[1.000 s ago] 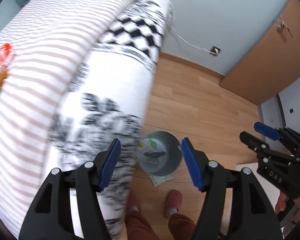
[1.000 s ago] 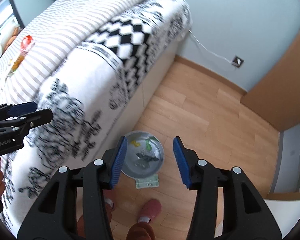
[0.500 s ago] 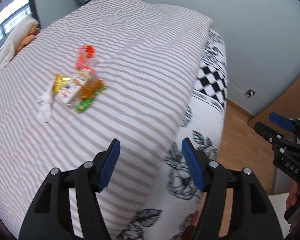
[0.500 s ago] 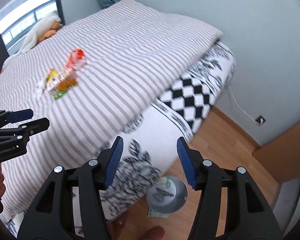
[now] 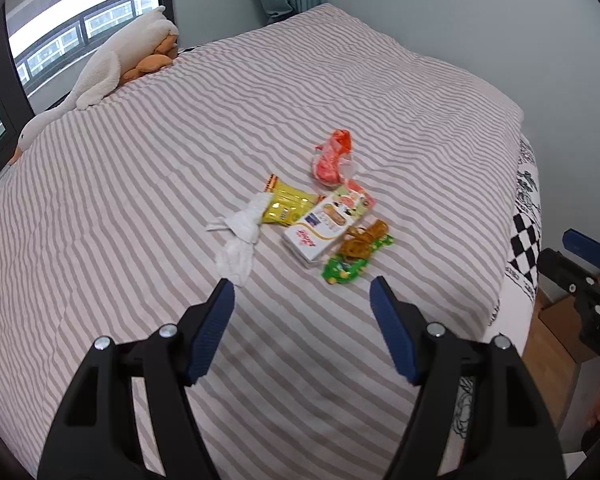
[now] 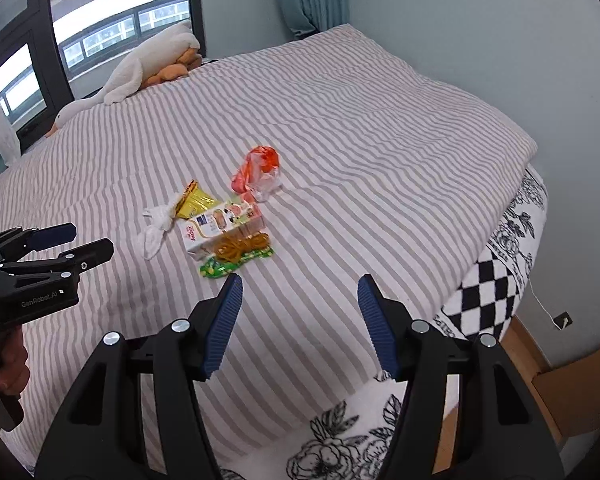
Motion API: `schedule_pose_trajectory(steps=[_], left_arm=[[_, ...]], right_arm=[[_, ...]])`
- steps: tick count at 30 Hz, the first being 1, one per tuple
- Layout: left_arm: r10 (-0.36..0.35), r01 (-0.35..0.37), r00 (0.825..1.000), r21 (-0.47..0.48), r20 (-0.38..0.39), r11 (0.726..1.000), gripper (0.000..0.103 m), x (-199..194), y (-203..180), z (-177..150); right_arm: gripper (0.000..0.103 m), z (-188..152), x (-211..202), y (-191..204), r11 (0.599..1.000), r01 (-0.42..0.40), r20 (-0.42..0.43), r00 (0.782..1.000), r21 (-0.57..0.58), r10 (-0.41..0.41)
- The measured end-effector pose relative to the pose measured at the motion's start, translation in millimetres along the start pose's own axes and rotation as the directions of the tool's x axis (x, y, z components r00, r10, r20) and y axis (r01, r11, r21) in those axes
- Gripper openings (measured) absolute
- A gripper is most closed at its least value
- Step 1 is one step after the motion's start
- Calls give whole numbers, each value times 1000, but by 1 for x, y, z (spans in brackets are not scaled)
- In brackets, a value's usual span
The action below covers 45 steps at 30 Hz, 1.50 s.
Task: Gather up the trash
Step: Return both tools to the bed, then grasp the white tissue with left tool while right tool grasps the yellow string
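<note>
A cluster of trash lies on the striped bedspread (image 5: 140, 184): an orange-red wrapper (image 5: 332, 156), a yellow packet (image 5: 286, 204), a white snack box (image 5: 326, 224), a brown wrapper (image 5: 362, 240), a green wrapper (image 5: 346, 266) and a crumpled white tissue (image 5: 240, 236). The same pile shows in the right wrist view, with the box (image 6: 216, 226) and the green wrapper (image 6: 228, 264). My left gripper (image 5: 302, 304) is open and empty, above the bed just short of the pile. My right gripper (image 6: 298, 304) is open and empty, to the right of the pile.
A white plush goose (image 5: 100, 68) with an orange toy lies at the bed's far edge by the window (image 6: 100, 36). A patterned black-and-white sheet (image 6: 488, 280) hangs over the bed's right side. Wooden floor (image 6: 532, 344) lies beyond.
Both grippers swung up from the floor and the metal bin to look across the bed top. The trash pile is now closer and centred. Both stay open.
</note>
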<state>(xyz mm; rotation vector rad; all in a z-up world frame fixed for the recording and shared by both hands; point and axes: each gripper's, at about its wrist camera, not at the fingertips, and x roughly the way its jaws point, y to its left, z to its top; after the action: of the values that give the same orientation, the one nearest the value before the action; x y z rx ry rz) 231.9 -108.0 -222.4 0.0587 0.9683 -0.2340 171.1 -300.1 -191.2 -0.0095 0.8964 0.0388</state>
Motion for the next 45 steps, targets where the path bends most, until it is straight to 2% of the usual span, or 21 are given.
schedule_pose_trajectory(steps=[7,13,20,21,23,25,26,27,28,31,39,40,41,43,44,45], left_arm=[[32,-32,999,-5,-11,999,70,54,36,14],[38,-37,998,24,-40,999,70,106,52,17],[48,-44,996,51,-79,998,69,163,61,14],[53,-48,995,60,-87,997,66,170,61,14],[61,-53,993,84,-97,995,54,182,61,13],[72,-60,993,116,-98,991,37,190,59,10],[73,-61,993,131,-92,989,32,191,57,10],[73,-60,994,145,-86,988,21,191,55,9],[74,-60,994,160,-81,985,16,189,54,9],[80,-69,995,183,-56,981,13,183,48,12],[50,-47,998,121,-26,992,13,150,58,11],[48,-45,998,115,-27,992,13,149,59,10],[45,-41,999,109,-28,993,13,147,61,10],[42,-39,999,105,-27,994,13,140,63,8],[42,-39,999,106,-25,994,13,135,62,6],[40,-37,999,108,-23,993,13,131,61,5]], right_arm=[[58,27,52,36,999,-23,-13,1000,-38,23],[58,25,103,48,999,-18,-65,998,-48,14],[58,20,140,49,1000,-12,-115,993,-22,9],[58,19,144,50,1000,-12,-122,993,-19,9],[58,17,151,52,1000,-12,-130,991,-15,10],[59,16,158,54,1000,-12,-137,990,-15,10],[63,16,160,55,1000,-11,-140,990,-14,9],[65,16,161,56,1000,-9,-139,990,-14,7],[68,16,163,58,1000,-7,-135,991,-15,5],[70,16,168,61,1000,-7,-135,991,-17,5],[70,9,198,71,1000,-6,-175,985,-29,1],[63,7,201,72,999,0,-181,983,-35,-7],[45,6,203,72,999,0,-186,982,-38,-7],[30,5,203,69,1000,-24,-199,980,-14,20],[18,5,200,67,1000,-29,-191,981,-1,28],[14,6,196,65,999,-34,-189,981,3,34]])
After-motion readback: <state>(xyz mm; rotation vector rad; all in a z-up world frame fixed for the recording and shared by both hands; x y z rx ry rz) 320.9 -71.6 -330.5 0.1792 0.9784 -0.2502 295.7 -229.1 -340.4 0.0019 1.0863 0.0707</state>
